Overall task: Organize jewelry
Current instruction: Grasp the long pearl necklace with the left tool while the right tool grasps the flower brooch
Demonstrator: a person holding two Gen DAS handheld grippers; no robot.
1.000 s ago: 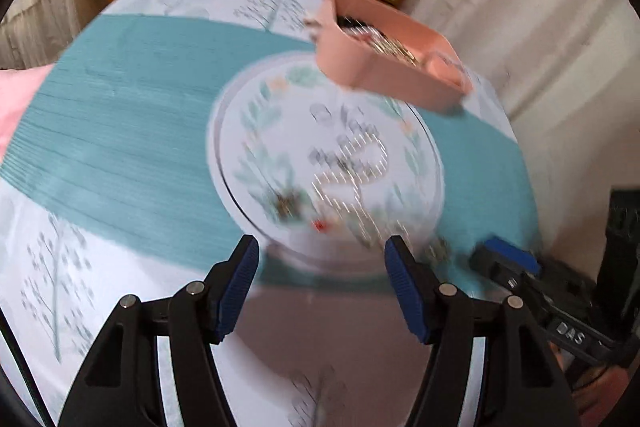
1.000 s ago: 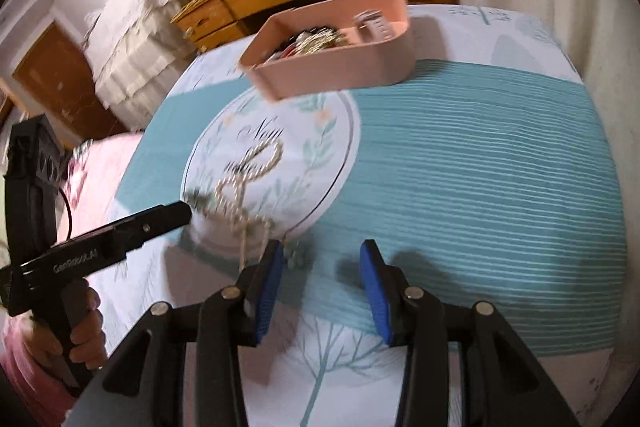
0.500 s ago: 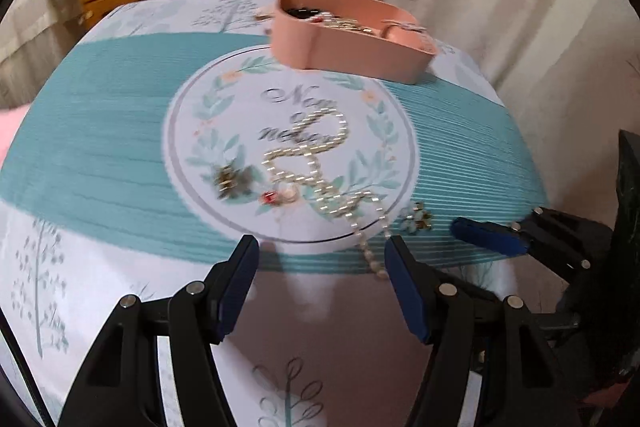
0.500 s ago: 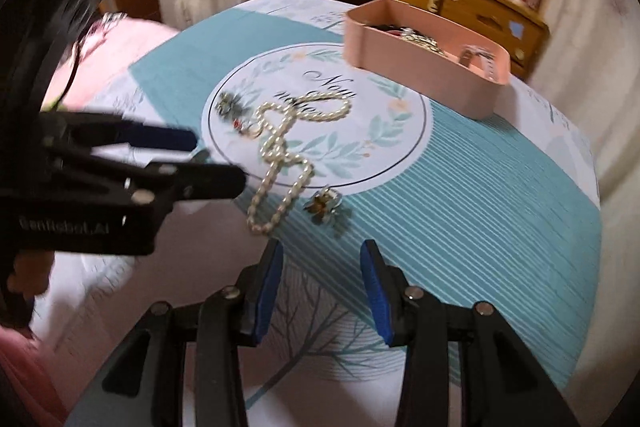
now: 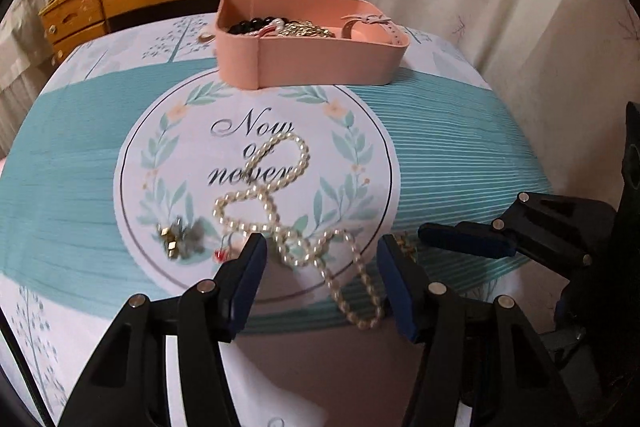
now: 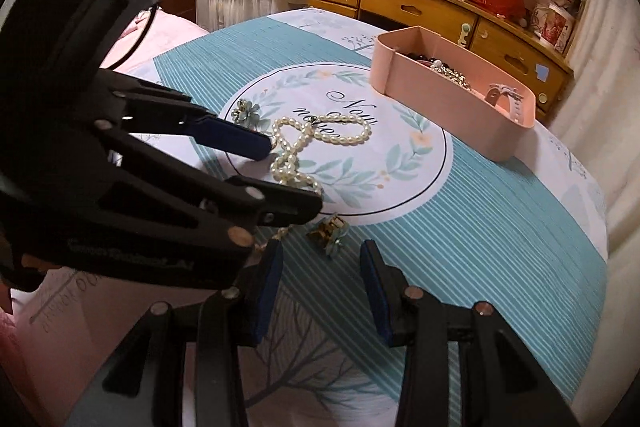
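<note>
With my left gripper closing around the pearls, I'd pinch their six-o'clock strands squarely; right gripper stays spread, empty.

Black plastic tongs with blue pads and silver rivets.

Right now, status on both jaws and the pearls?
Left gripper closing, straddling pearl necklace, not gripping. Right gripper open, empty, near flower brooch. Nothing blocking pink tray.

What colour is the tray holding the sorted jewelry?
Pale pink; the tray shows best in the left wrist view.
</note>
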